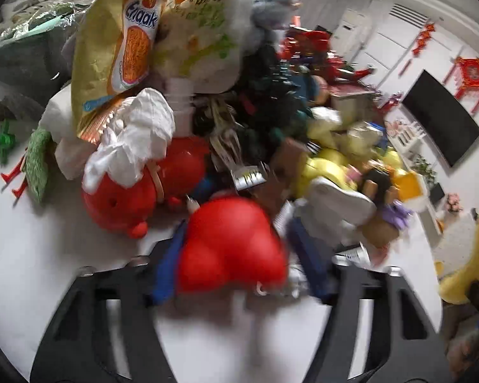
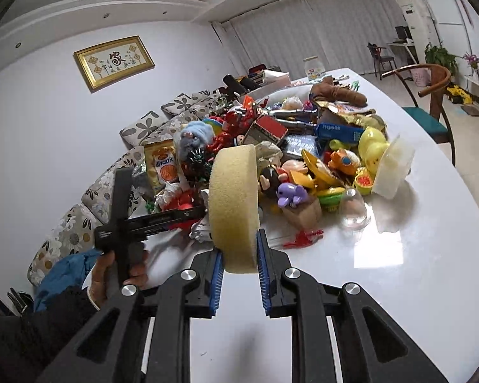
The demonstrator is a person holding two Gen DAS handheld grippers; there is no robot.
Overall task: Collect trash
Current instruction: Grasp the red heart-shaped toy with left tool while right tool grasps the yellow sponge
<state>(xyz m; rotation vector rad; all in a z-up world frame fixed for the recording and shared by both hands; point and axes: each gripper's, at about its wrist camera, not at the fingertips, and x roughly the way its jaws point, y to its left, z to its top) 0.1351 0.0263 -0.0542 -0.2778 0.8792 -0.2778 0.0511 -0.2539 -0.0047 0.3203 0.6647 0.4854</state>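
Note:
A heap of toys and trash lies on a white table [image 2: 399, 271]. My right gripper [image 2: 239, 255] is shut on a round yellow sponge [image 2: 234, 204] and holds it upright at the heap's near edge. My left gripper [image 1: 236, 274] has its blue pads on either side of a blurred red rounded toy [image 1: 230, 245] at the heap's edge; the grip is unclear. It also shows in the right wrist view [image 2: 175, 215], reaching into the heap. Crumpled white tissue [image 1: 134, 140] lies on a red pig toy [image 1: 137, 198]. A yellow Enaak snack wrapper [image 1: 121, 48] stands behind.
A clear plastic cup [image 2: 354, 207], a red clip [image 2: 303, 239] and a pale plastic lid [image 2: 394, 166] lie at the heap's near right. A sofa with flowered cushions [image 2: 111, 175] runs along the far left. A wooden chair [image 2: 431, 108] stands at the table's right.

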